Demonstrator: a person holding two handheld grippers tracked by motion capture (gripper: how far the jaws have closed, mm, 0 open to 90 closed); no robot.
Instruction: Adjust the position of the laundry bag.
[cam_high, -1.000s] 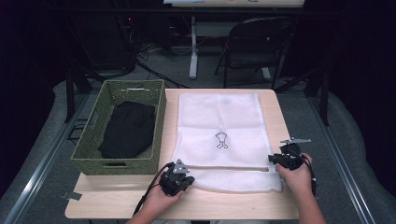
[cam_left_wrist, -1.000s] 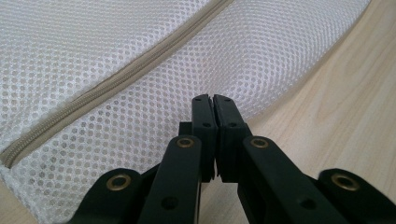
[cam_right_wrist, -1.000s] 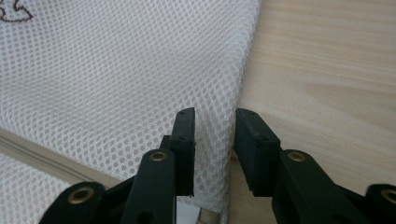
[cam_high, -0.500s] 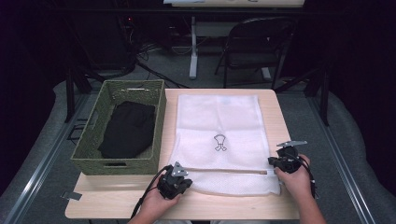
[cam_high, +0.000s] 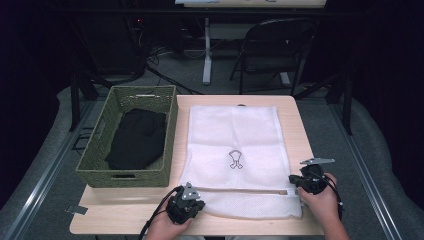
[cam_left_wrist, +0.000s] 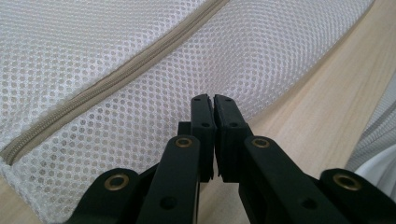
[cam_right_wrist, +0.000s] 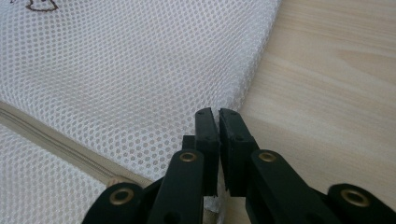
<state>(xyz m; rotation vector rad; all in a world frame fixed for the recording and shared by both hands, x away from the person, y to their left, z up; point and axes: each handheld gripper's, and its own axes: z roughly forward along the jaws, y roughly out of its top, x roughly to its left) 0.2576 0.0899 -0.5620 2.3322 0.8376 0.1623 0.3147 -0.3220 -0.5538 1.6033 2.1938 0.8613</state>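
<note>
while both grippers pinch the white mesh bag (cam_high: 235, 150), left gripper (cam_high: 186, 206) and right gripper (cam_high: 306, 181) jaws meet

In the left gripper view the mesh bag (cam_left_wrist: 116, 70) runs off the top and left edges, and whether the closed jaws pinch its edge cannot be told. The dark cloth (cam_high: 136, 138) left of the bag shows no detail, and the print (cam_high: 235, 159) on the bag is too small to read.
</note>
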